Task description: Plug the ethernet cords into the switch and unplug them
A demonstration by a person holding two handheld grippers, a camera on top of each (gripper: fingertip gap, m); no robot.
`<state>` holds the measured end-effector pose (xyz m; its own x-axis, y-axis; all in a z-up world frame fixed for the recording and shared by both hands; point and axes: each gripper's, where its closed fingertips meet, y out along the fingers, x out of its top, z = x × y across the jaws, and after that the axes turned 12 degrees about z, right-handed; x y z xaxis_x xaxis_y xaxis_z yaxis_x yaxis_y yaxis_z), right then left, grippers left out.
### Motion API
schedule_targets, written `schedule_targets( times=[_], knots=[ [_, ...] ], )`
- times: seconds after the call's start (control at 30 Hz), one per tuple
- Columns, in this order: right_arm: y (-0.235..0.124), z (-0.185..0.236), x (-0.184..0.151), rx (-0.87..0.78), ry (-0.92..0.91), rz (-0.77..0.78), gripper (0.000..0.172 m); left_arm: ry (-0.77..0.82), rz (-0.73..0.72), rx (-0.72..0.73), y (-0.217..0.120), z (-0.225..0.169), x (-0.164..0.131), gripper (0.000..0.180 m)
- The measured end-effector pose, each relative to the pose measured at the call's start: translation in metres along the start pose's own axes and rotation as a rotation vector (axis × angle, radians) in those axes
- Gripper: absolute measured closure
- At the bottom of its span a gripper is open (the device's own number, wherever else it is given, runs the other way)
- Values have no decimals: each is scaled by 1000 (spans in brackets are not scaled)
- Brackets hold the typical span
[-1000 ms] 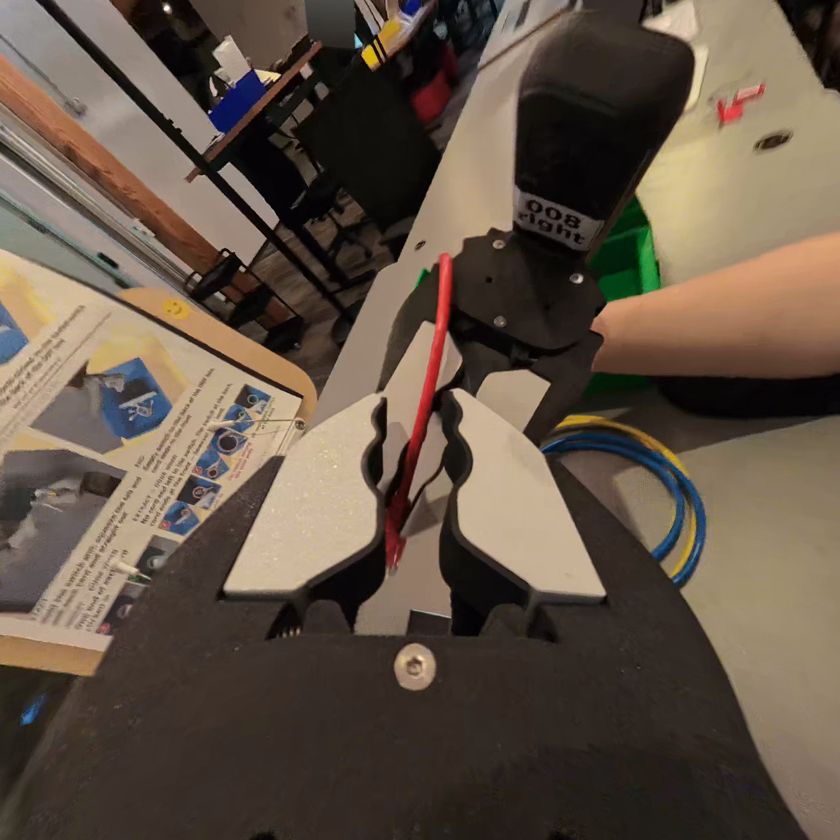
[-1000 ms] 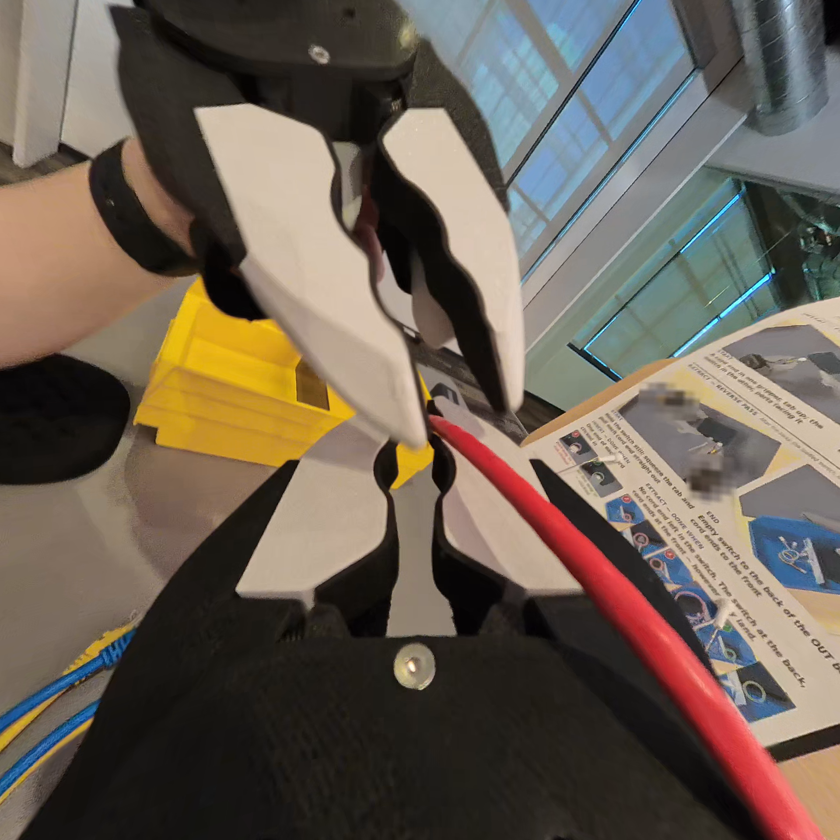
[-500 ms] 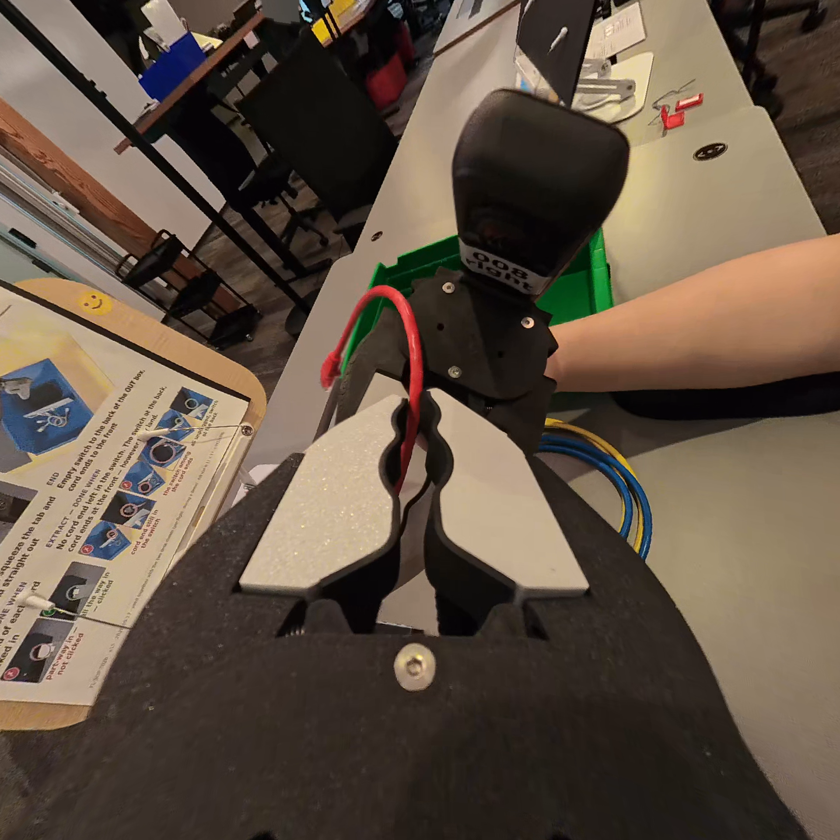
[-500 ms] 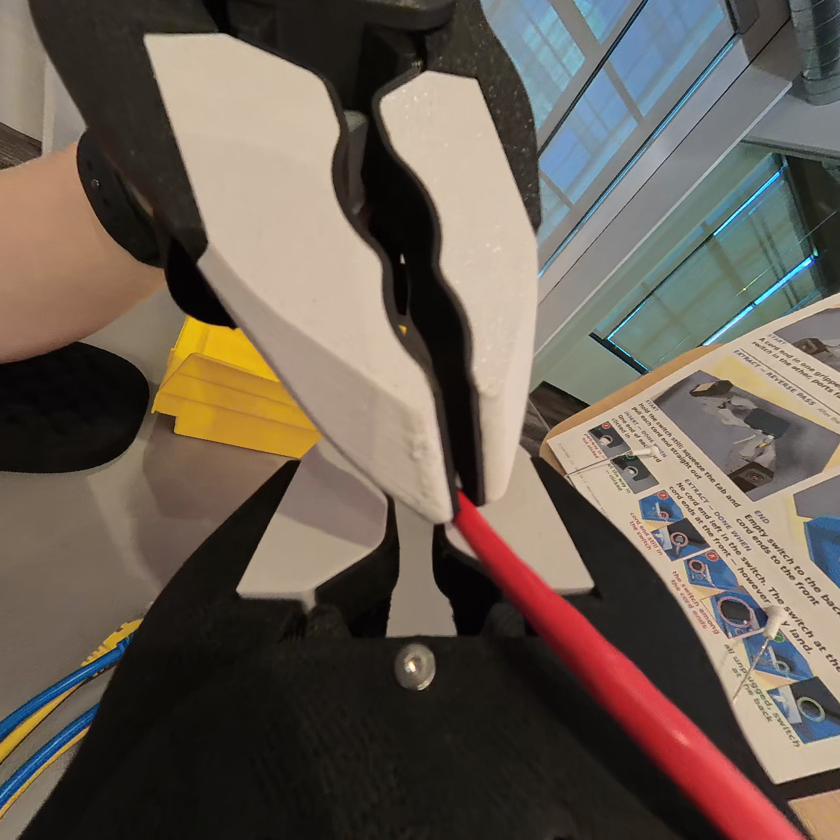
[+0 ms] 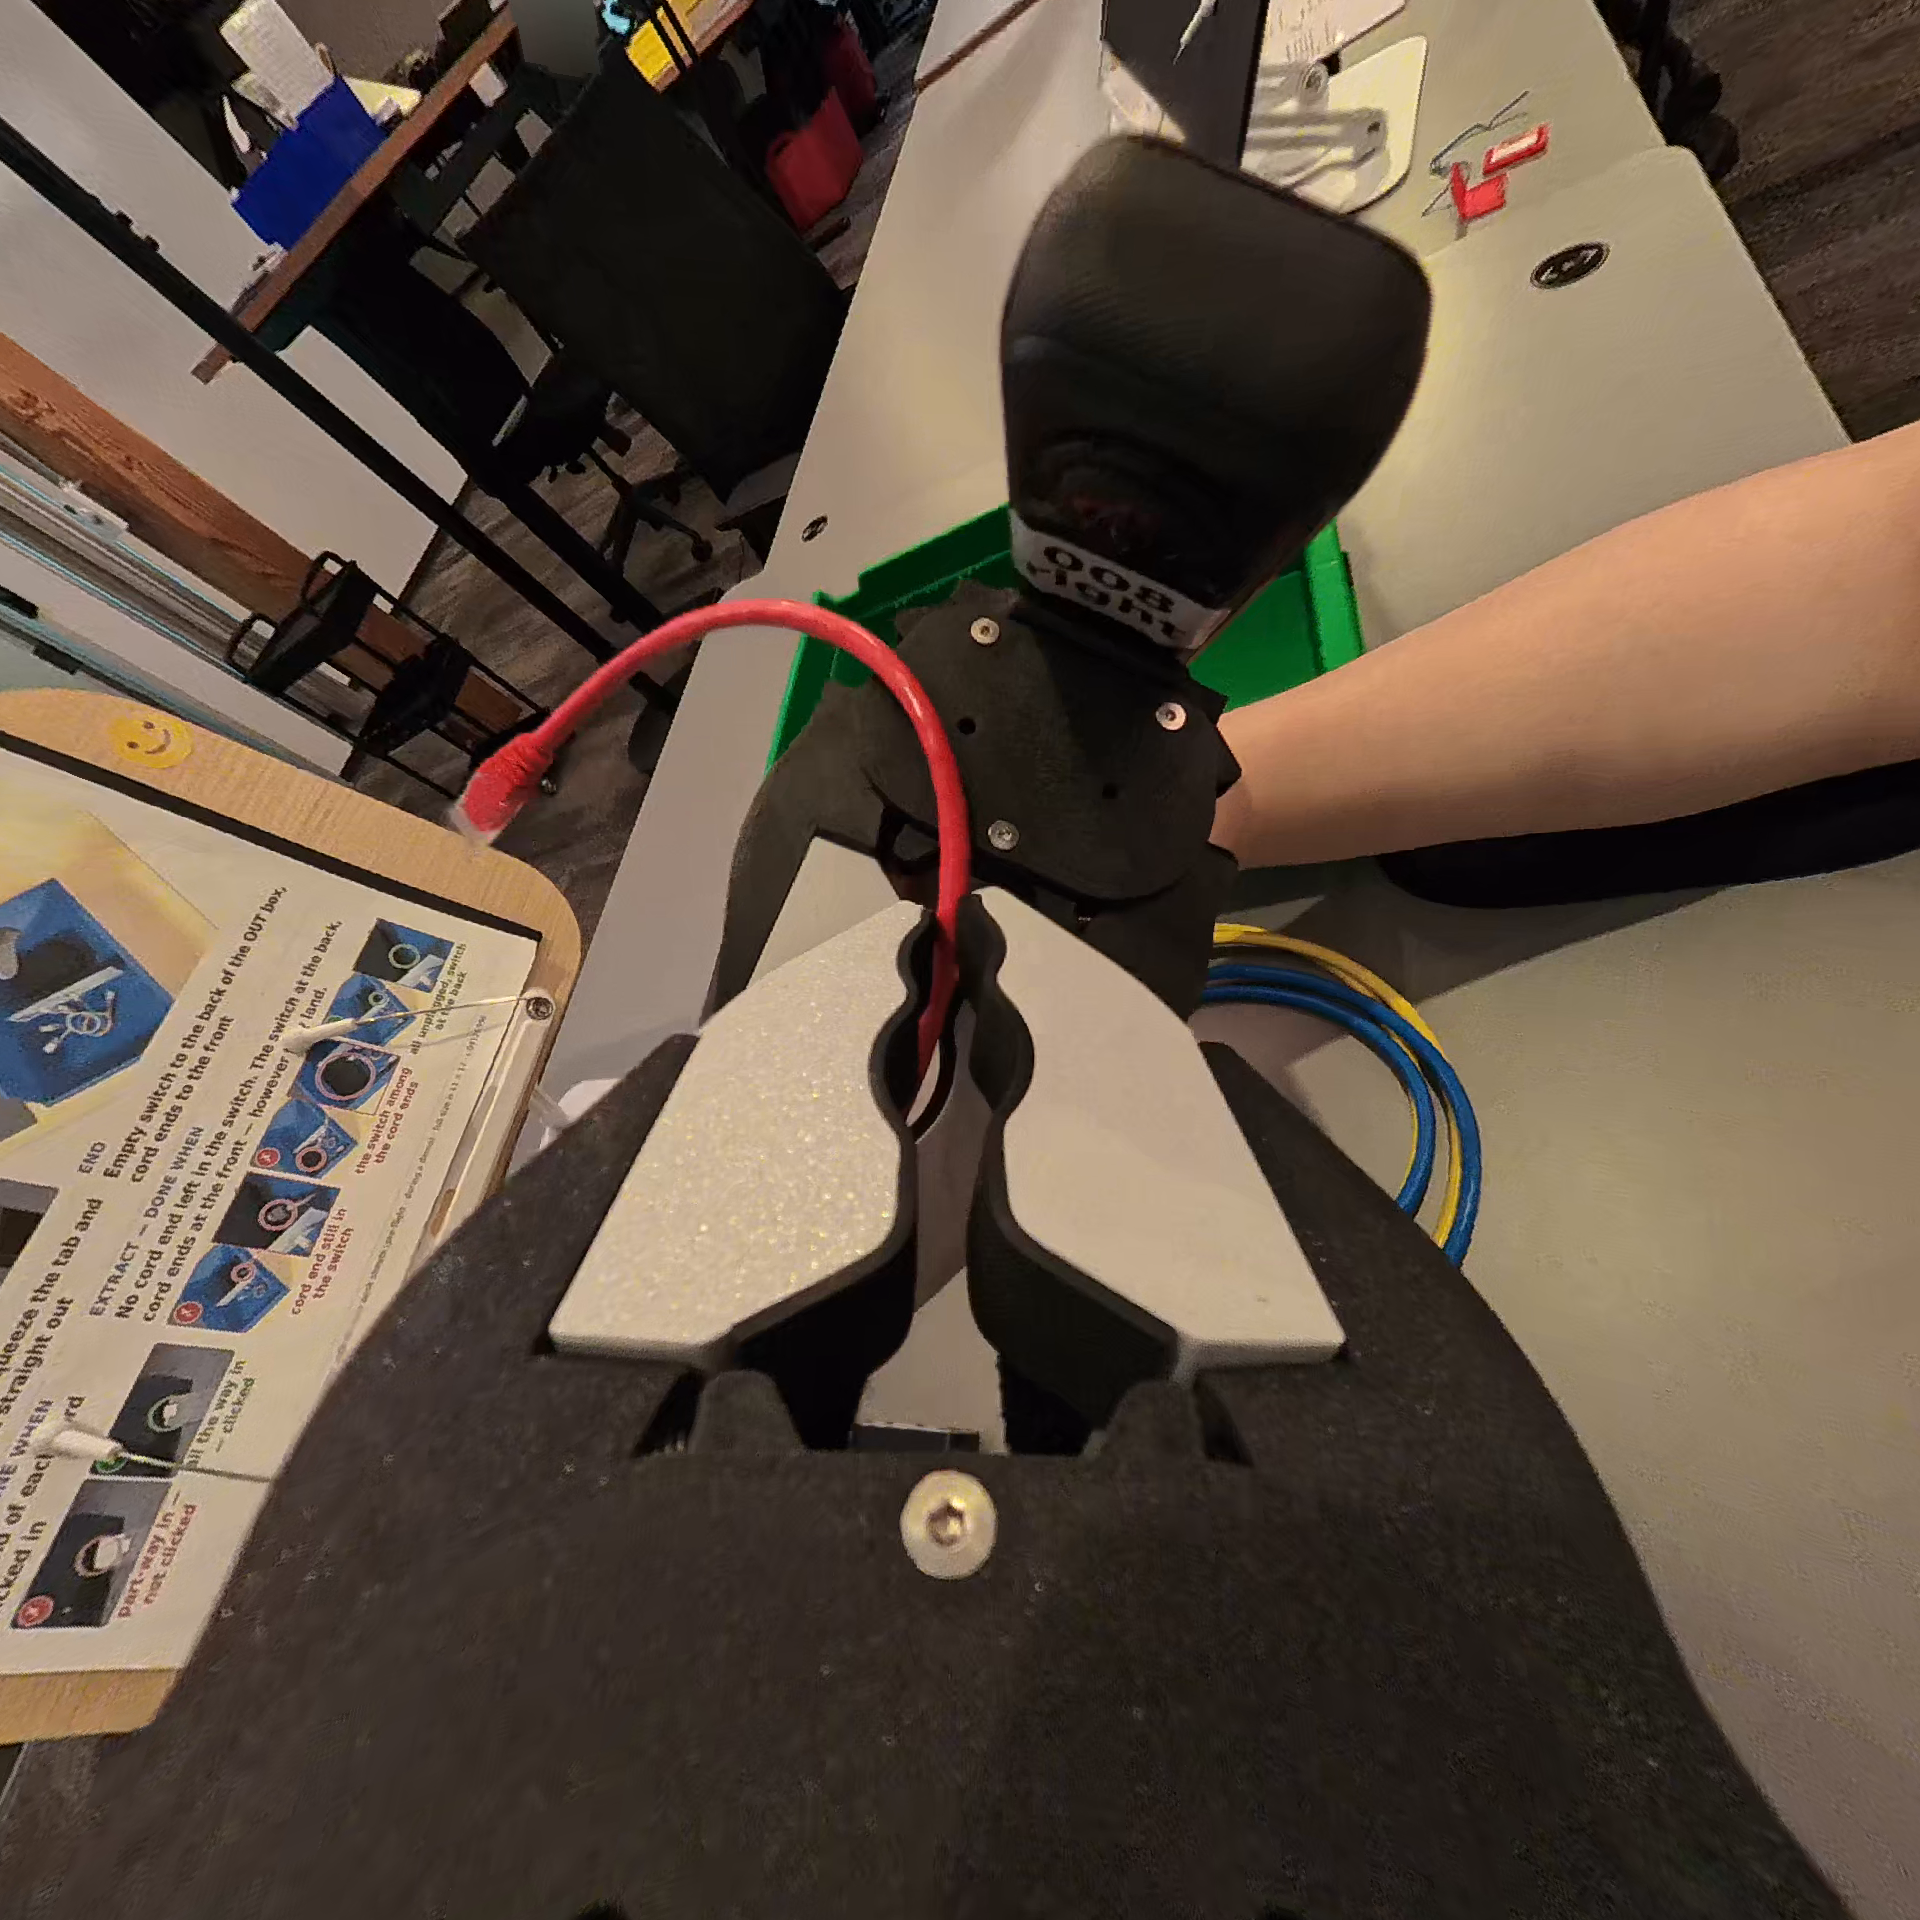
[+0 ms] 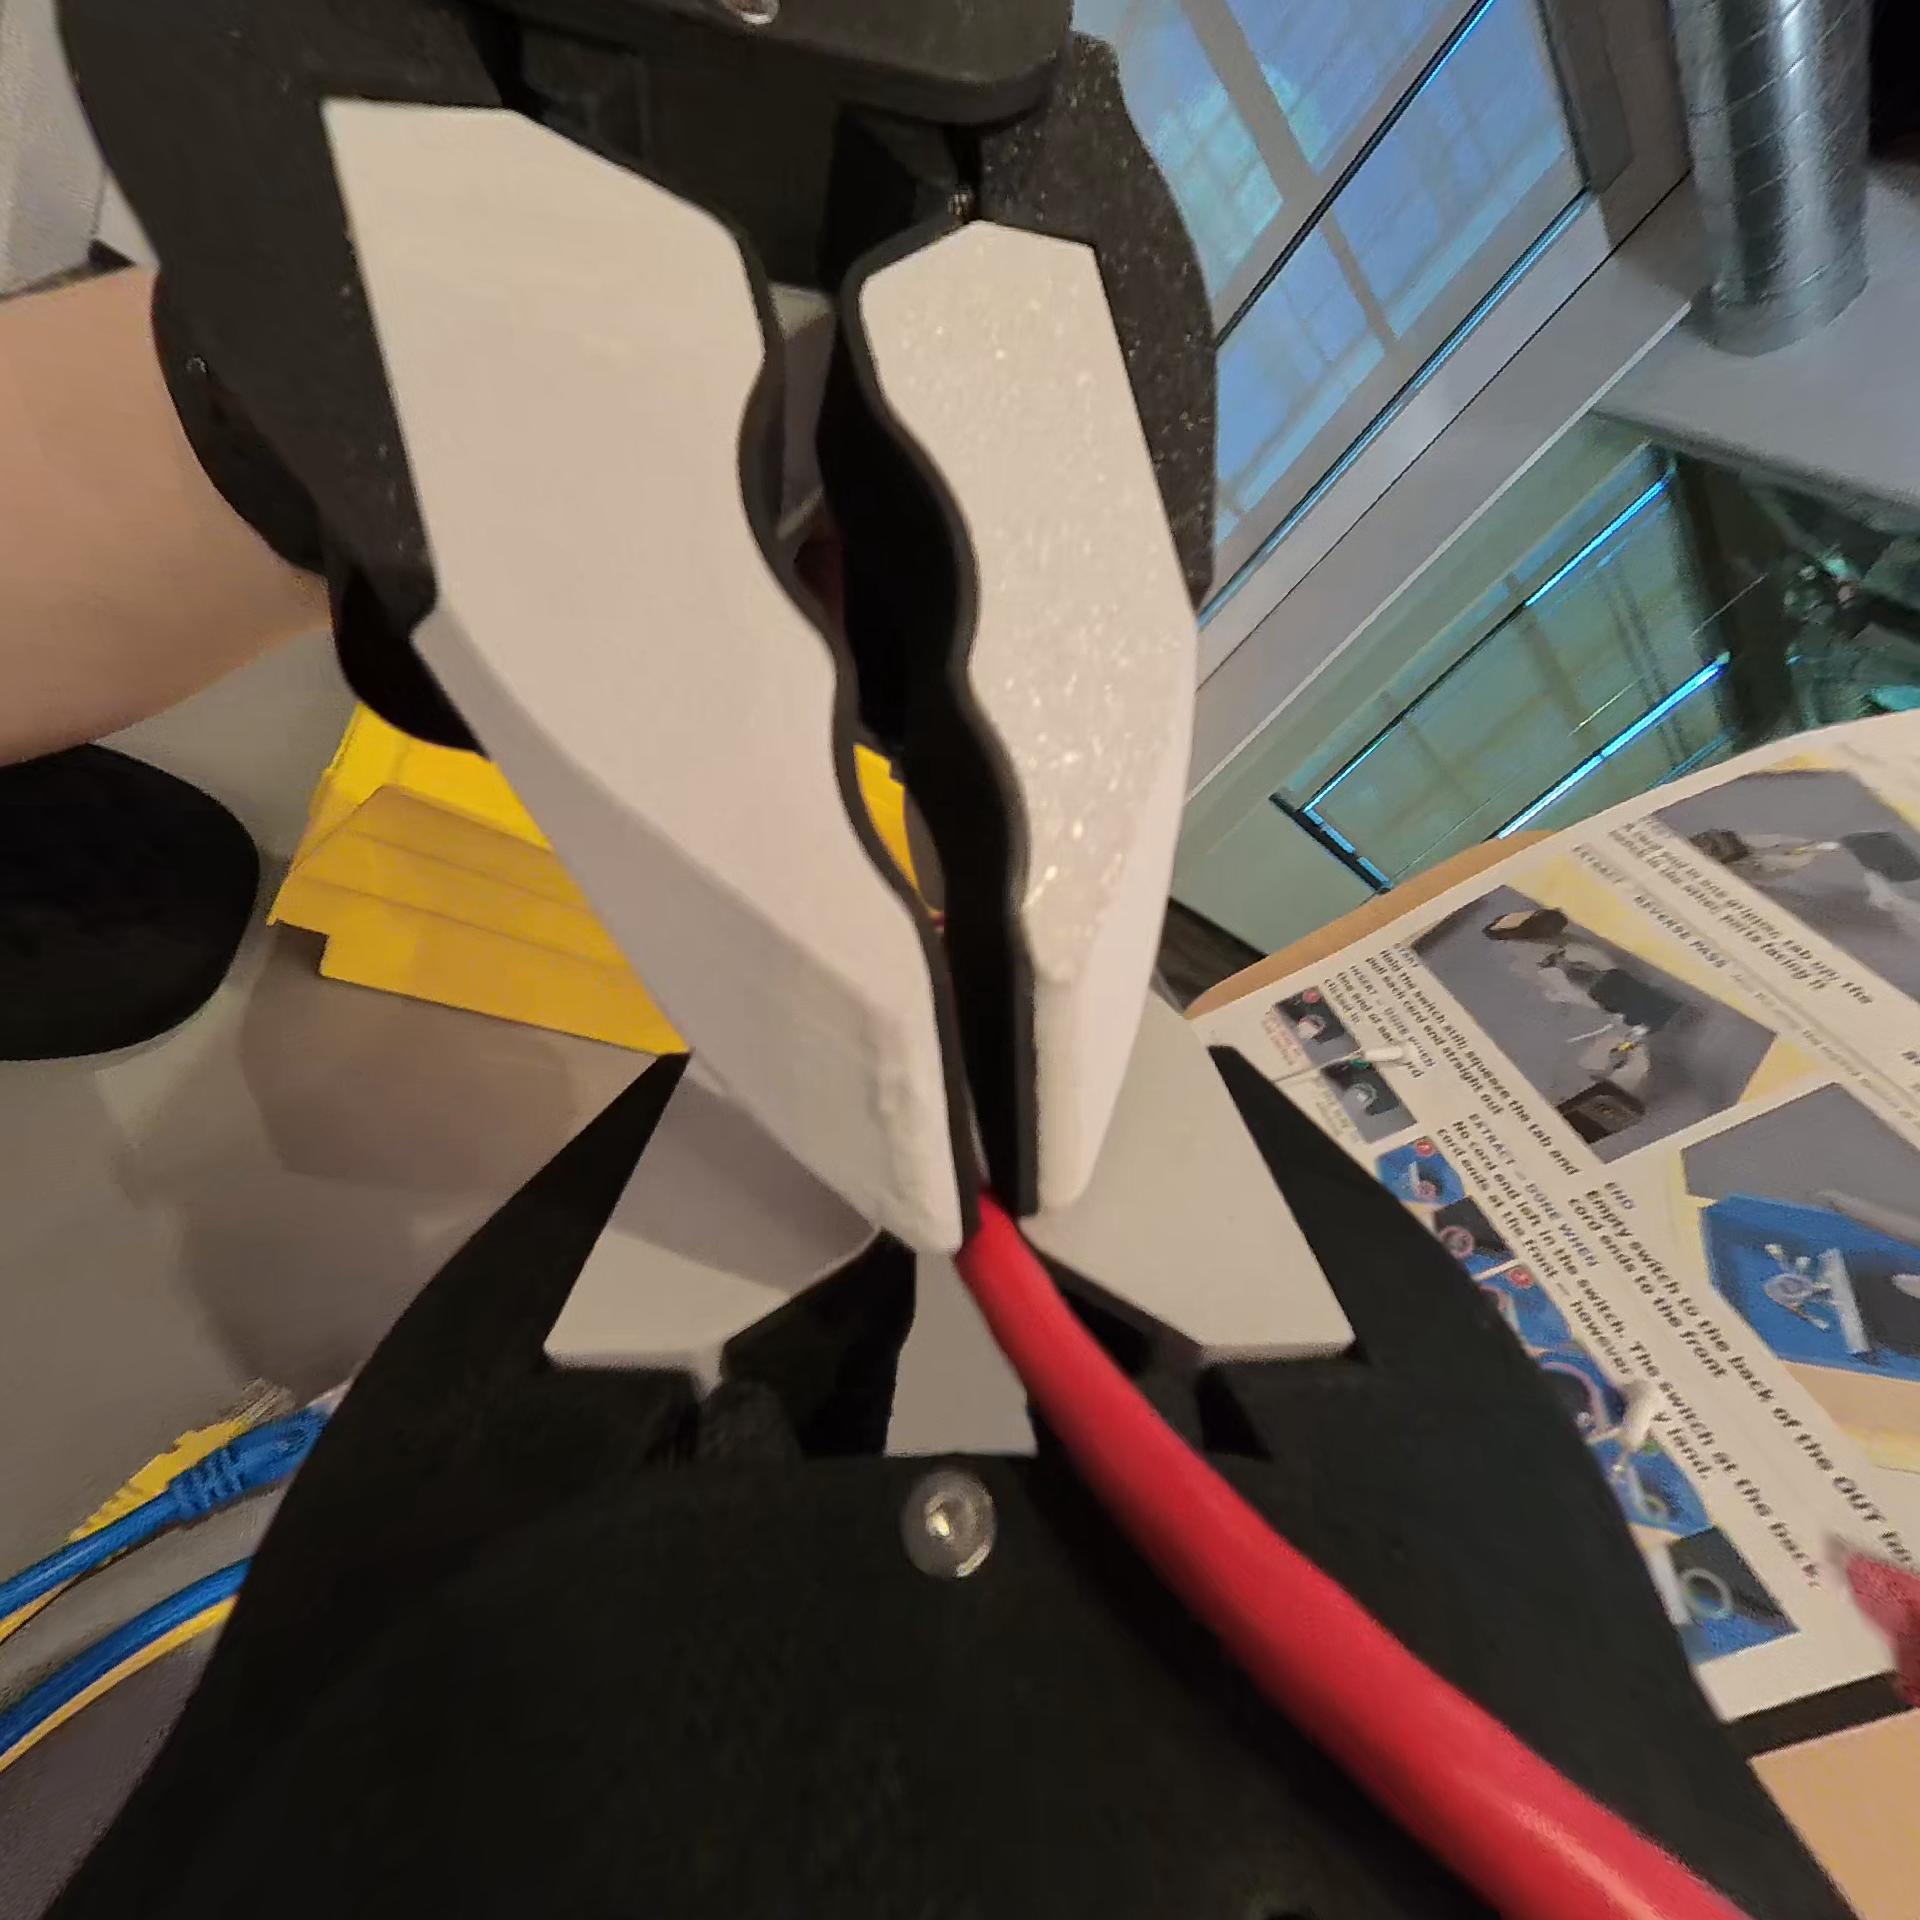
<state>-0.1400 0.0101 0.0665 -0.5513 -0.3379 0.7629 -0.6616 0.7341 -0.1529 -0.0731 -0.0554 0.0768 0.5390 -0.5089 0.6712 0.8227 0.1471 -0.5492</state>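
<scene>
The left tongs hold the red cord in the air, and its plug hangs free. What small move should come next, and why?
Probably bring the right tongs to the free red plug and grip just behind it. The left tongs pinch the red cord mid-length, so the plug dangles, pointing down toward the instruction board, and cannot be aimed. No switch is in view.
</scene>
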Motion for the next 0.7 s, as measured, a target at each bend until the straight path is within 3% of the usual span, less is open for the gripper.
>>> schedule_targets(
  times=[0.03,0.13,0.23,0.3,0.4,0.5,0.7],
  knots=[
    [-2,-1,4,-13,-11,-17,163,3,-21,-1,-4,0,3,175],
    [-10,-5,15,-51,-30,-55,164,-50,-98,58,-31,15,11,160],
    [-20,-11,25,-70,-22,-106,166,-229,-216,155,-70,51,8,166],
    [-27,-15,32,-89,-38,-128,165,-415,-315,144,-87,71,1,171],
    [-42,-20,45,-124,-81,-161,164,-657,-385,-76,-81,77,-8,165],
    [-61,-26,59,-150,-111,-199,164,-792,-437,-321,-67,68,-5,159],
    [-97,-39,78,-161,-93,-293,164,-785,-521,-649,-55,38,20,142]
  ],
)
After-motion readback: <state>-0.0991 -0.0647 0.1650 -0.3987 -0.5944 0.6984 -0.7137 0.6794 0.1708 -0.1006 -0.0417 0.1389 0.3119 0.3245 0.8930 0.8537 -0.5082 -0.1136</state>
